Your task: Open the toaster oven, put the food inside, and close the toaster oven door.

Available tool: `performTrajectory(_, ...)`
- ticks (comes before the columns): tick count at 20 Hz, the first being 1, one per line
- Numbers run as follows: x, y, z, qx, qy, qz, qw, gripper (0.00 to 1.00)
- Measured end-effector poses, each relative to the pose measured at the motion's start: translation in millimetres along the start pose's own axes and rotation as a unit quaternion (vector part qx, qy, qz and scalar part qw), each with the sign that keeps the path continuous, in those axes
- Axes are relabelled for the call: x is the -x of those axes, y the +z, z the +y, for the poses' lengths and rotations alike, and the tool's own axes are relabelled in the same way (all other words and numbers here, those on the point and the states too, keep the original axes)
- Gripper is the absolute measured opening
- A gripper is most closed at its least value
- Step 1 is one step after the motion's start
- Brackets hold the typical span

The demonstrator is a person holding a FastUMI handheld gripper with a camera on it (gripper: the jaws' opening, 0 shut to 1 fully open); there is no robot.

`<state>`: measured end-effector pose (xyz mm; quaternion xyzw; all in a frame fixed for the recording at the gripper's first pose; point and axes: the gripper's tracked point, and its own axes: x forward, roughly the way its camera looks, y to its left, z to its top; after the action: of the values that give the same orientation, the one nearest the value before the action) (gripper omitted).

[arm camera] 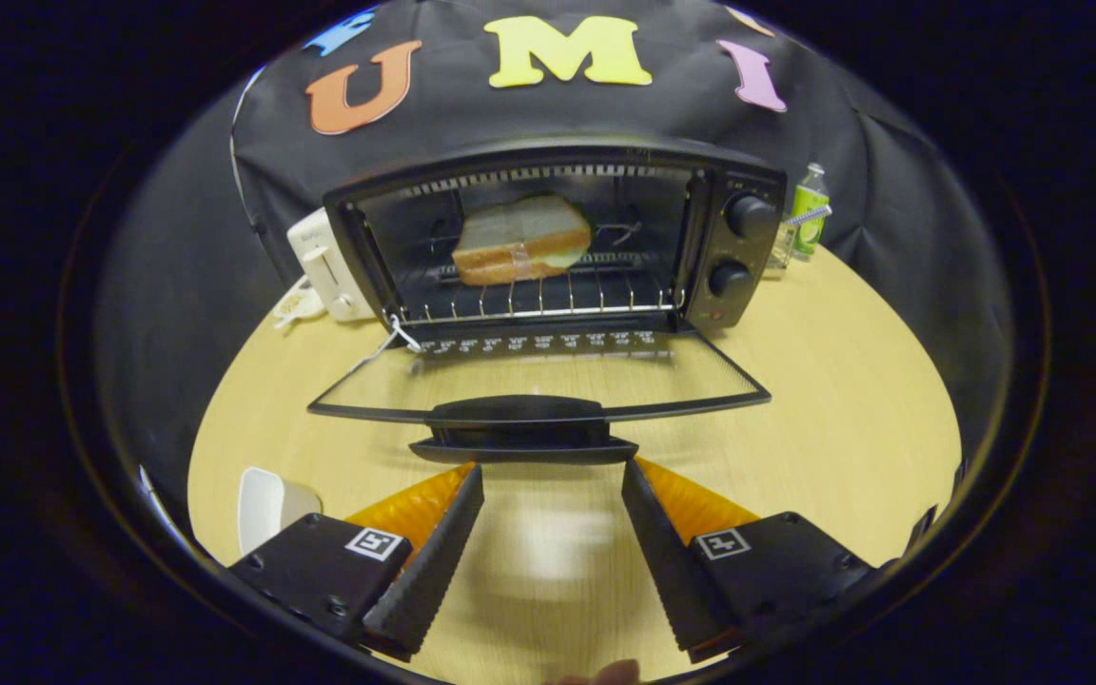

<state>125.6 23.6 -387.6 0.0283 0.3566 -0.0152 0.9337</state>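
A black toaster oven (548,238) stands at the far side of the round wooden table (843,409). Its glass door (538,381) hangs fully down, flat toward me, with the black handle (521,426) at the near edge. A sandwich of white bread (521,240) lies on the wire rack (534,295) inside the oven. My gripper (553,476) is open, with nothing between its fingers. The fingertips sit just short of the door handle, one to each side of it, not touching.
Two black knobs (748,217) sit on the oven's right panel. A white toaster (324,266) stands left of the oven, and a green bottle (808,211) stands behind it on the right. A white dish (267,509) lies near my left finger.
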Motion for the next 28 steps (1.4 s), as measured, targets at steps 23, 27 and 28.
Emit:
performTrajectory(23,255,272,18,0.042,0.015,-0.304,0.952,0.99)
performTrajectory(27,306,272,17,0.023,0.011,-0.342,0.940,1.00)
performTrajectory(28,320,272,16,0.022,0.008,-0.355,0.935,1.00)
